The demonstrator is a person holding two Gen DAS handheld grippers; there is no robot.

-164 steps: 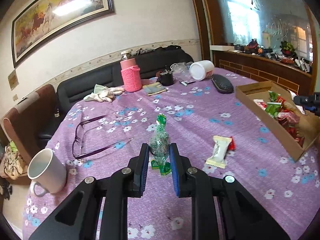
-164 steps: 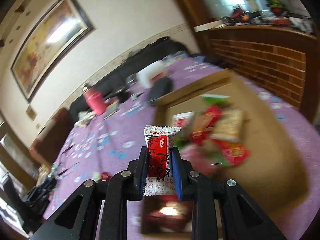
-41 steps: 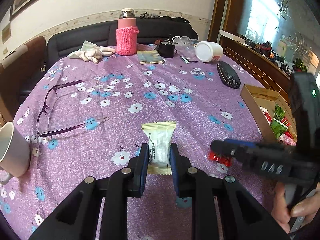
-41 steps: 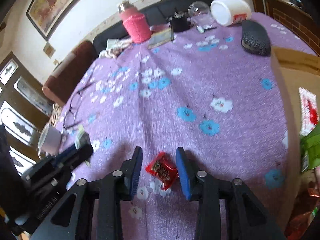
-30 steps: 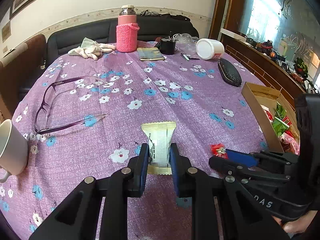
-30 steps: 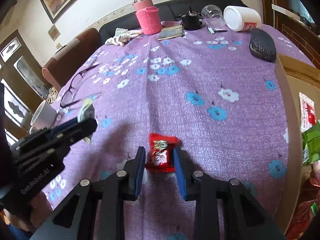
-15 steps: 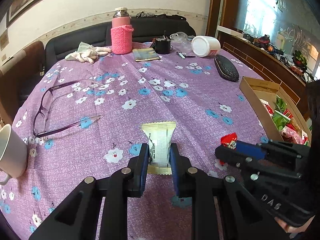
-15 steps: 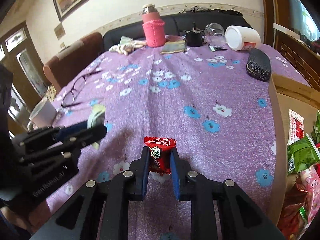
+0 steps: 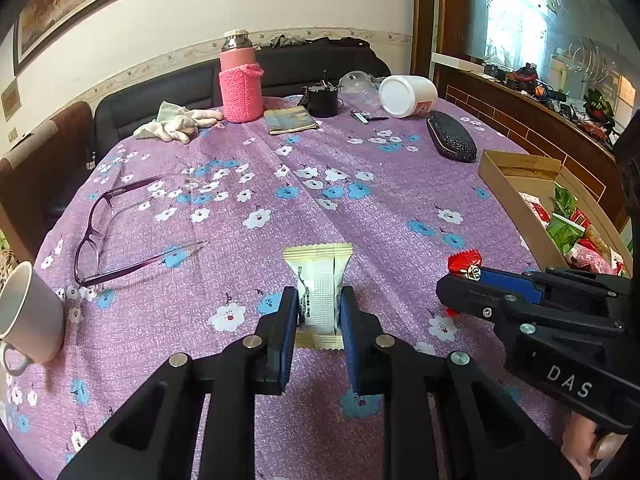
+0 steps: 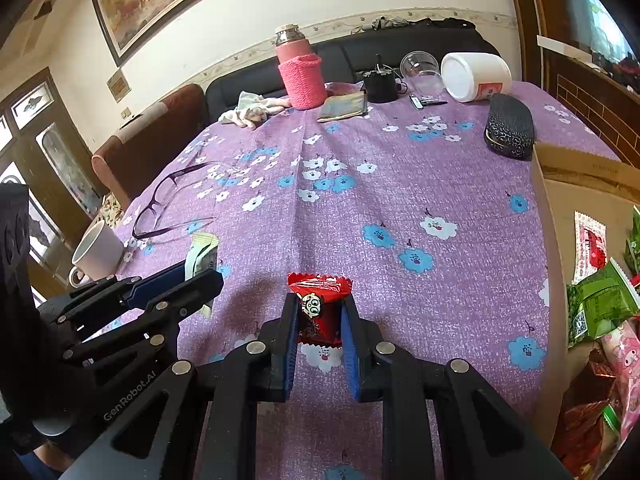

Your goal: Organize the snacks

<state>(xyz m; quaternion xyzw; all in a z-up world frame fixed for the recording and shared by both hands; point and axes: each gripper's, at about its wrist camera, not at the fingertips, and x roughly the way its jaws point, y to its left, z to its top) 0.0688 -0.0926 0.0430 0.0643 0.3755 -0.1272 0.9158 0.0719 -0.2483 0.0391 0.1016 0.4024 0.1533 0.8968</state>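
right gripper [image 10: 319,322] now clamping, lifting red candy [image 10: 319,300]

Cream snack packet [image 9: 318,288] upright, red candy [image 10: 319,306] upright, cardboard box [image 9: 516,196] holding snacks

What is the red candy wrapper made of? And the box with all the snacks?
The red candy wrapper looks like thin glossy plastic film: it shines and has crimped, zigzag ends. The snack box looks like plain brown cardboard: matte, with flat, stiff, thin walls.
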